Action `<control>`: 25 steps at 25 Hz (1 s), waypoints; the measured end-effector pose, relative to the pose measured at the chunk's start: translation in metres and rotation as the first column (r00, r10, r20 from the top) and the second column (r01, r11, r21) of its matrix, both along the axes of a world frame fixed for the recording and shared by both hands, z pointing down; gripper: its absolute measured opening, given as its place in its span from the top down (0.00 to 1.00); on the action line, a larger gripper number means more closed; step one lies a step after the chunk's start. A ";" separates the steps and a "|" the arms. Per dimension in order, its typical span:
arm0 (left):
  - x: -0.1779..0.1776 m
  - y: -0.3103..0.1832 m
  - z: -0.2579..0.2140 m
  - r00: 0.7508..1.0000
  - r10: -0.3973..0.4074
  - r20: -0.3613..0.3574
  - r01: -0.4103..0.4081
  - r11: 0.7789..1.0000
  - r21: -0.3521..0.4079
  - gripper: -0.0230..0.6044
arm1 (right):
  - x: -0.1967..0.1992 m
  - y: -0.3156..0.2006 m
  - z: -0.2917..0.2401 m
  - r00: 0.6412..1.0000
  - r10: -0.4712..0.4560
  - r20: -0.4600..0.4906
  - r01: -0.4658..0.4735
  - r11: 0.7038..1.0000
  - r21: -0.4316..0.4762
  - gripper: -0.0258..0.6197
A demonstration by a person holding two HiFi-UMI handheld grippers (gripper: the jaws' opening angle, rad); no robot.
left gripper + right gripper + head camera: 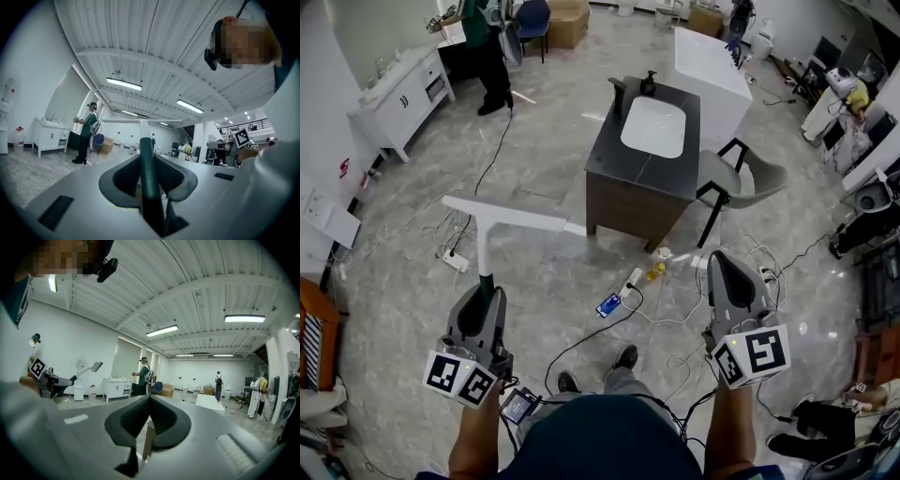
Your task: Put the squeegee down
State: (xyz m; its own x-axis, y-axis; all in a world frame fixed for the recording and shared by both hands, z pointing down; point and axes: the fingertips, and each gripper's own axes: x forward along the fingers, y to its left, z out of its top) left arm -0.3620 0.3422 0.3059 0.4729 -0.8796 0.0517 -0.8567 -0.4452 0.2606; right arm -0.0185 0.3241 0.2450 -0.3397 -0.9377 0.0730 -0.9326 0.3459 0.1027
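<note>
The squeegee has a dark green handle [486, 283], a white shaft and a long white blade [508, 217]. My left gripper [486, 291] is shut on the handle and holds it out level over the floor, blade far from me. In the left gripper view the handle [149, 180] runs up between the jaws to the blade [140, 121]. My right gripper [718, 261] hovers at the right, shut with nothing in it; its jaws meet at the tips [150, 398]. The right gripper view shows the squeegee [91, 367] at its left.
A dark vanity cabinet with a white basin [652, 127] stands ahead, a grey chair [742, 178] beside it. Cables, a power strip [632, 280] and small items lie on the marble floor. A white cabinet [403, 94] stands at left, with a person [487, 56] near it.
</note>
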 end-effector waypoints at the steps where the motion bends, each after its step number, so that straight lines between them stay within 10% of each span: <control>1: 0.008 -0.006 -0.001 1.000 -0.010 0.004 0.010 1.000 0.002 0.81 | 0.008 -0.009 0.000 1.000 -0.010 0.003 0.010 1.000 0.003 0.95; 25: 0.149 -0.112 -0.004 0.997 -0.061 0.055 0.060 0.998 0.022 0.81 | 0.141 -0.118 0.020 0.994 -0.085 0.061 0.085 0.996 -0.003 0.95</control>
State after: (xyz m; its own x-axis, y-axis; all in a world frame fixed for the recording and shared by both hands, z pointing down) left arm -0.2134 0.2302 0.3019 0.4153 -0.9078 0.0584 -0.8952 -0.3965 0.2034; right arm 0.1221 0.2062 0.2647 -0.4222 -0.9048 0.0550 -0.9043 0.4247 0.0441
